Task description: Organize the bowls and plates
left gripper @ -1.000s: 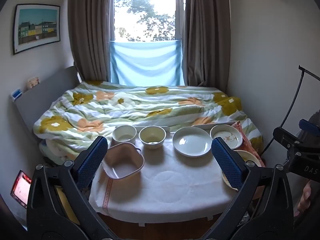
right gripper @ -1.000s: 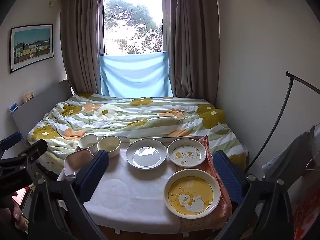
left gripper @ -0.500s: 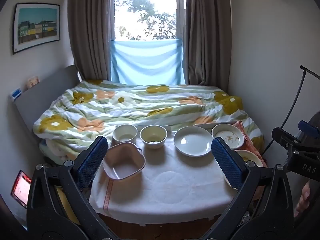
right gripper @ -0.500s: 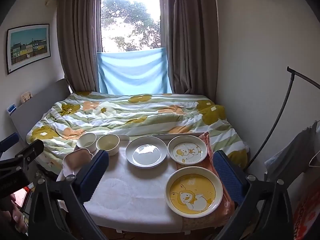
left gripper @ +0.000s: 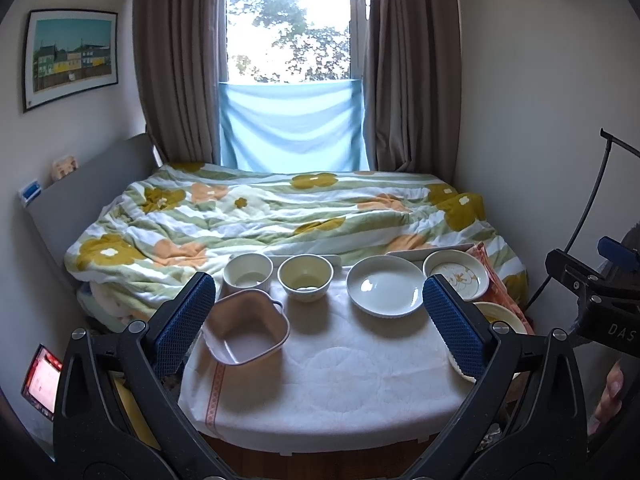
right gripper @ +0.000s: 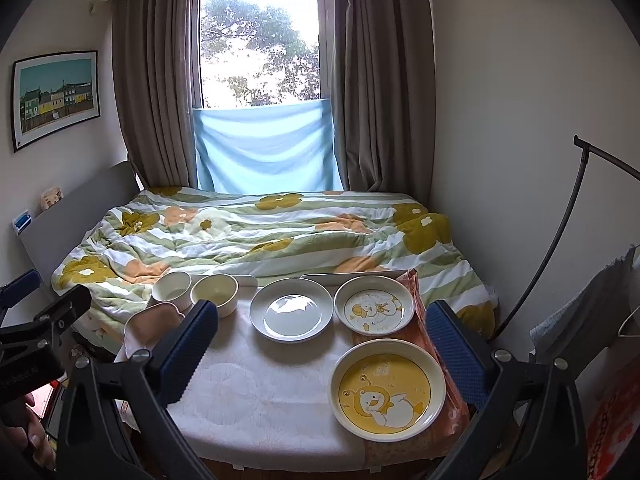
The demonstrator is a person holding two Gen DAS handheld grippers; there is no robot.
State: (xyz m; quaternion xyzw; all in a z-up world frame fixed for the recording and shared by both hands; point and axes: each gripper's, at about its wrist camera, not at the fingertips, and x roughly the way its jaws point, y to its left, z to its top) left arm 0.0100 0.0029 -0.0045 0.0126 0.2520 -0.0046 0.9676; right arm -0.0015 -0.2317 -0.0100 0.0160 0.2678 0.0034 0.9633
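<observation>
Six dishes laid out on a white-clothed table (left gripper: 332, 376) at the foot of a bed (left gripper: 280, 212) under a flowered quilt. Along the far edge, from left: white cup-like bowl (left gripper: 248, 272), cream bowl (left gripper: 305, 278), plain white plate (left gripper: 385, 291), small duck-patterned plate (right gripper: 374, 305). Nearer on the left, just in front of the white bowl, a pink heart-shaped dish (left gripper: 247, 334). Nearer on the right, a large yellow duck plate (right gripper: 386, 389), resting like the small one on an orange cloth (right gripper: 416, 284) at the table's right side.

Left gripper (left gripper: 320, 322) held above the table's near edge, jaws wide apart and empty, pink dish just beside the left finger (left gripper: 180, 324). Right gripper (right gripper: 322, 354) likewise raised over the near edge, jaws spread wide with nothing between them, yellow plate just inside the right finger (right gripper: 456, 350). No dish touched by either tool.

Behind the bed, a window (right gripper: 260, 44) with brown curtains and a pale blue cloth (right gripper: 264, 152) across its lower half. Framed picture of coloured houses (left gripper: 72, 58) on the left wall.
</observation>
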